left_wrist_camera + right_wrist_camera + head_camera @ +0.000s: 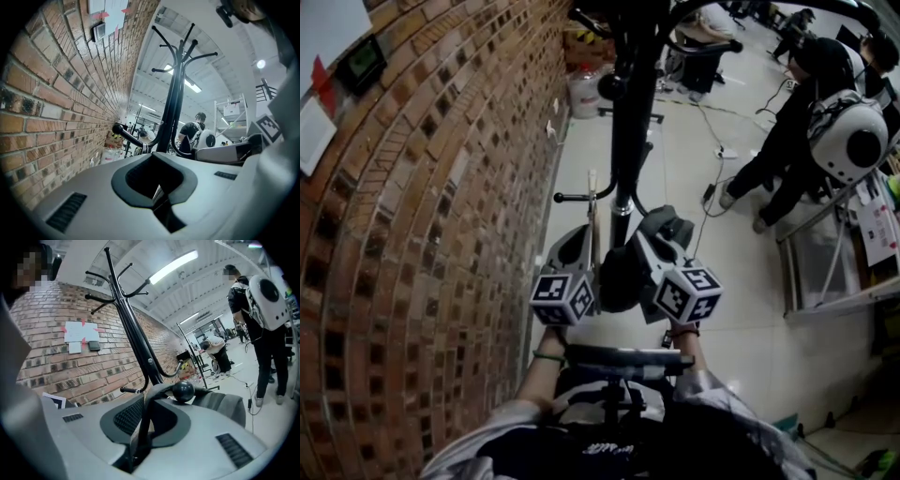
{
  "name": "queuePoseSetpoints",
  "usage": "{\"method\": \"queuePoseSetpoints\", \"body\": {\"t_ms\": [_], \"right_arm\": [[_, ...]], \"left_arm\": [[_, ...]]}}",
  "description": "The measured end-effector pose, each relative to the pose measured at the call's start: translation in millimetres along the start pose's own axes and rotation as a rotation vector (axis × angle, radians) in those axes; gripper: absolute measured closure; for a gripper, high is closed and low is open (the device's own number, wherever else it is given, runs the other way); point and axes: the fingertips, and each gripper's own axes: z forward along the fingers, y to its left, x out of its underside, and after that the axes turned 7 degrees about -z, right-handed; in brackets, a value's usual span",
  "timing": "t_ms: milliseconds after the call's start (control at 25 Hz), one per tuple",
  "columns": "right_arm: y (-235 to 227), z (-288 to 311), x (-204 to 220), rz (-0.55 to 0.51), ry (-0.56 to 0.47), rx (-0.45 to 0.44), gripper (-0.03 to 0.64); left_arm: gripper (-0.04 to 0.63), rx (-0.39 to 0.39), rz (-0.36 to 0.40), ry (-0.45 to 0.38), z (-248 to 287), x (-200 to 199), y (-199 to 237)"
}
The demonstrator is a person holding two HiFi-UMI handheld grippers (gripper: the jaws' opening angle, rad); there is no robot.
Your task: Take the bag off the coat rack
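Evidently the task is barely begun: the coat rack (623,122) carries the grey bag (225,406), its dark strap (146,408) looped over a knobbed hook (183,390). The right gripper (140,432) is clenched on that strap, and the left gripper (157,183) is pinched together on what seems a thin pale strip (593,211). Lifting the strap clear of the hook remains.

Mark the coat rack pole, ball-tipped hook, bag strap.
Black metal coat rack pole (630,122), head view, mid-shaft.
Black ball-tipped hook (183,391), right gripper view, ball end.
Dark bag strap (143,420), right gripper view, part below hook.

No writing is legible, even on the wall papers (79,331)
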Motion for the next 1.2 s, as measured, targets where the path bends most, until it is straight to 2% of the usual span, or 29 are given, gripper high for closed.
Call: {"method": "queuePoseSetpoints", "body": {"t_ms": [120,360,640,880,1200], "right_arm": [[3.2,-10.8,-5.2,0.042,-0.024,-0.015,0.574],[14.2,-33.0,-25.0,0.061,-0.074,-0.063,0.574],[3.6,-64.5,-14.7,0.157,-0.084,-0.041,0.574],[6.1,-76.2,18.8,0.145,0.002,-0.029,0.575],[-2.1,-102.9,54.4,0.147,0.074,-0.013,0.575]], "left_arm": [[0.588,-0.002,-0.017,-0.003,0.6,0.9,0.5],[0.588,0.002,-0.029,-0.006,2.6,1.7,-1.1],[0.588,0.002,-0.026,-0.009,-2.6,1.6,-9.4],[0.588,0.002,-0.013,0.002,-14.7,7.6,-19.1],[0.588,0.019,0.002,0.055,-39.3,36.6,-53.5]]}}
